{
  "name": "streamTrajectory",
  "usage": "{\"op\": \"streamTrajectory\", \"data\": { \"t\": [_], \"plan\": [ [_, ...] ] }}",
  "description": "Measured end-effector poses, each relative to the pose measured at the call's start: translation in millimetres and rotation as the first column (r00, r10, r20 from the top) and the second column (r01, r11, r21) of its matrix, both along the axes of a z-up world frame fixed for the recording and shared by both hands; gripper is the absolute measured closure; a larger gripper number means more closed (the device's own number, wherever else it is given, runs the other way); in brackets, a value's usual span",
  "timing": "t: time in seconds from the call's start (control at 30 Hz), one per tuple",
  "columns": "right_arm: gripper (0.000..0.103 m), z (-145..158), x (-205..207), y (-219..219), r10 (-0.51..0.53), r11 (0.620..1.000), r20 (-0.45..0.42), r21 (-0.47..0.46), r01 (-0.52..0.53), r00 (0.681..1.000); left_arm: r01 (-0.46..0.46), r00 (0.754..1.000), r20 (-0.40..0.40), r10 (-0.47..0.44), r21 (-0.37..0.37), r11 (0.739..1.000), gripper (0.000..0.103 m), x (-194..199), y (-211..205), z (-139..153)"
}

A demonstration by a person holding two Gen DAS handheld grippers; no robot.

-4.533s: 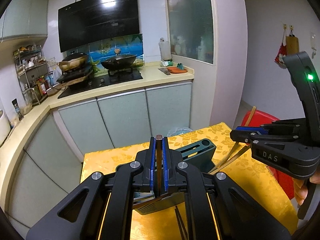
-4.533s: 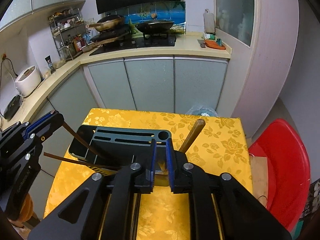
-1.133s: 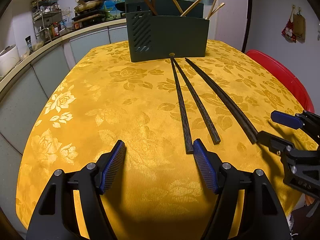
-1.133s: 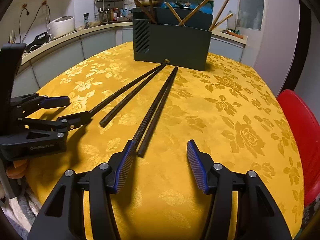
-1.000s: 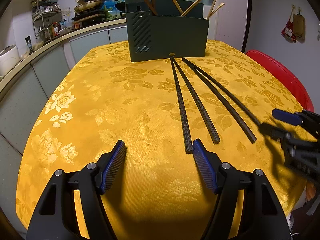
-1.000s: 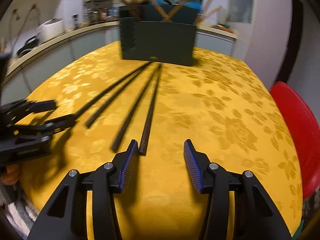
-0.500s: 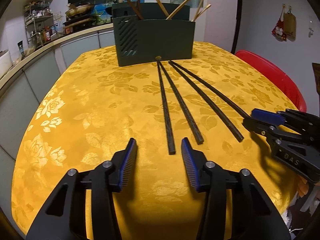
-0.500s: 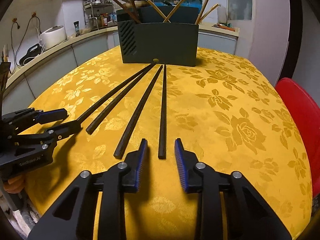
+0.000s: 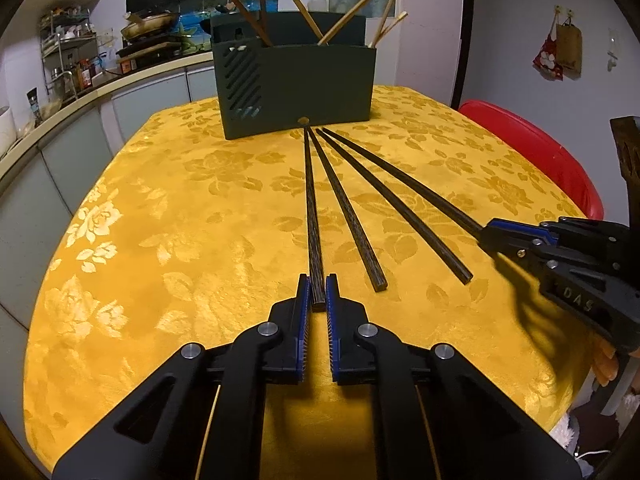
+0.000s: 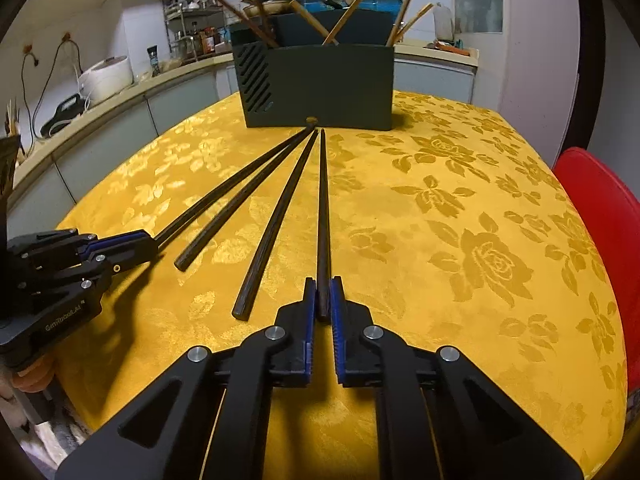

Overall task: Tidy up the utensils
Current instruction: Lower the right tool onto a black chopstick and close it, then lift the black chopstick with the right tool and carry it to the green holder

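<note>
Each hand-held gripper is closing on a dark chopstick lying on the counter point(image 9: 160, 208): left hand-held gripper point(image 9: 317, 292) gripping the leftmost chopstick point(image 9: 312, 216), right hand-held gripper point(image 10: 322, 294) gripping the rightmost chopstick point(image 10: 323, 208).

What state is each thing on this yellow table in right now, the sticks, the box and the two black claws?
left gripper: fingers shut on the leftmost chopstick's near end.
right gripper: fingers shut on the rightmost chopstick's near end.
leftmost chopstick: lying on the tablecloth, gripped.
rightmost chopstick: lying on the tablecloth, gripped.
two middle chopsticks: lying loose, untouched.
utensil holder: upright, chopsticks leaning inside.
</note>
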State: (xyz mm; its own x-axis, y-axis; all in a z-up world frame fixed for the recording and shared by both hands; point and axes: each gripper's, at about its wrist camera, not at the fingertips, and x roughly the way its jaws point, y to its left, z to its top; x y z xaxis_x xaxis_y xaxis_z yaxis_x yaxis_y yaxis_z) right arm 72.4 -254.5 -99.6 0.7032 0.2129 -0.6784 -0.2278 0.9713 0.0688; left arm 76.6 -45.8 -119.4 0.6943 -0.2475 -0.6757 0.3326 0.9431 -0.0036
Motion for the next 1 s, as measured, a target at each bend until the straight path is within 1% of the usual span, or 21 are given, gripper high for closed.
{"op": "streamTrajectory", "data": {
  "t": [0.13,0.3,0.5,0.57,0.73,0.83,1.0],
  "plan": [
    [0.096,19.6,-5.6,-10.2,-0.022,0.999,0.044,0.032,0.021,0.999,-0.013,0.998,0.055,0.012,0.009,1.000,0.095,-6.7,3.7,18.0],
    [0.096,44.1,-11.9,-20.2,-0.043,0.998,0.097,0.057,0.038,0.994,-0.018,0.993,0.113,0.019,-0.009,1.000,0.095,-13.7,11.6,44.5],
    [0.096,83.4,-20.9,-32.2,-0.063,0.994,0.184,0.102,0.045,0.981,-0.031,0.976,0.213,0.040,-0.045,0.999,0.095,-17.1,24.7,87.3],
    [0.096,95.8,-21.4,-37.3,-0.070,0.991,0.207,0.124,0.045,0.976,-0.035,0.969,0.243,0.045,-0.042,0.998,0.095,-14.1,27.3,102.6],
    [0.096,123.0,-16.0,-50.7,-0.099,0.984,0.251,0.172,0.056,0.963,-0.044,0.956,0.289,0.053,-0.039,0.998,0.095,-3.0,34.1,135.7],
    [0.096,137.3,-11.1,-55.4,-0.104,0.979,0.266,0.195,0.052,0.958,-0.036,0.953,0.300,0.050,-0.052,0.998,0.095,4.4,37.2,150.3],
    [0.096,154.0,-0.3,-54.2,-0.103,0.978,0.275,0.202,0.048,0.956,-0.031,0.955,0.293,0.050,-0.068,0.997,0.095,16.1,39.6,161.9]
  ]
}}
